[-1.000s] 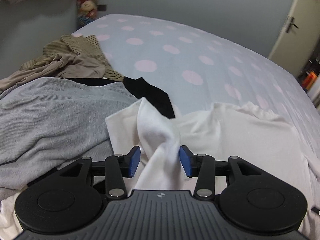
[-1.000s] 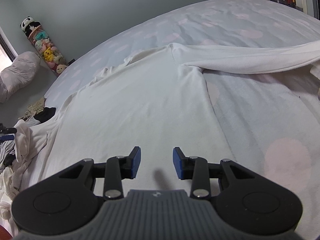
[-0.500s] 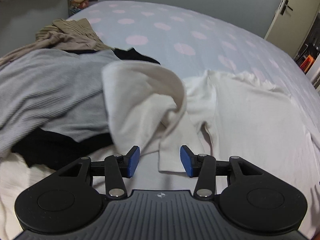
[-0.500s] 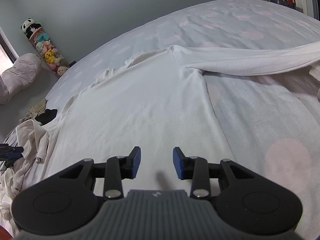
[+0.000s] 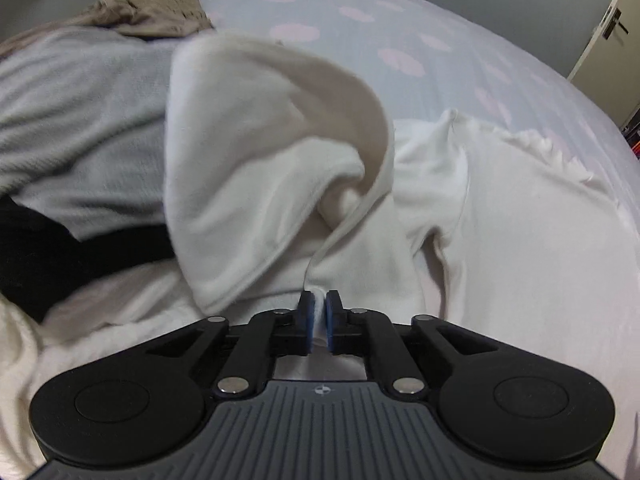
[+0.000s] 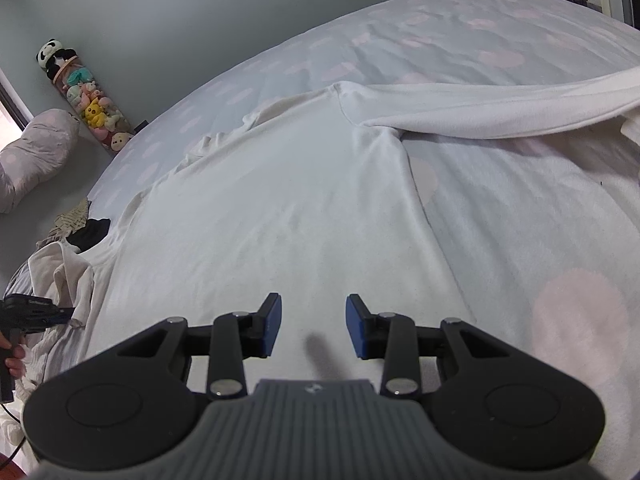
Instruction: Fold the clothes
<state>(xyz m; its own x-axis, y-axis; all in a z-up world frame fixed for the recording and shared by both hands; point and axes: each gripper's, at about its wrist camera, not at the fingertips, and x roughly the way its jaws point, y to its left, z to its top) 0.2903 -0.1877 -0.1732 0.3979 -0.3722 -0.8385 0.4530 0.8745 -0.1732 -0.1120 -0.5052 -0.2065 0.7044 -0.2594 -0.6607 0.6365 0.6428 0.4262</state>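
Two fingers [image 5: 307, 322] pinch white sleeve [image 5: 272, 168], its end hidden.

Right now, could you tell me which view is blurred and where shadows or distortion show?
Left wrist view: white garment and grey garment smeared by motion blur. Right wrist view: sharp, a small shadow on the cloth between the open jaws; fisheye bows the bed in both views.

I see a white shirt [image 5: 500, 240] on my pale blue bedsheet [image 5: 400, 12] dotted with pink, beside a grey top [image 5: 80, 120], a black garment [image 5: 48, 256], a tan knit [image 5: 160, 12] and blue gripper pads [image 6: 272, 322].
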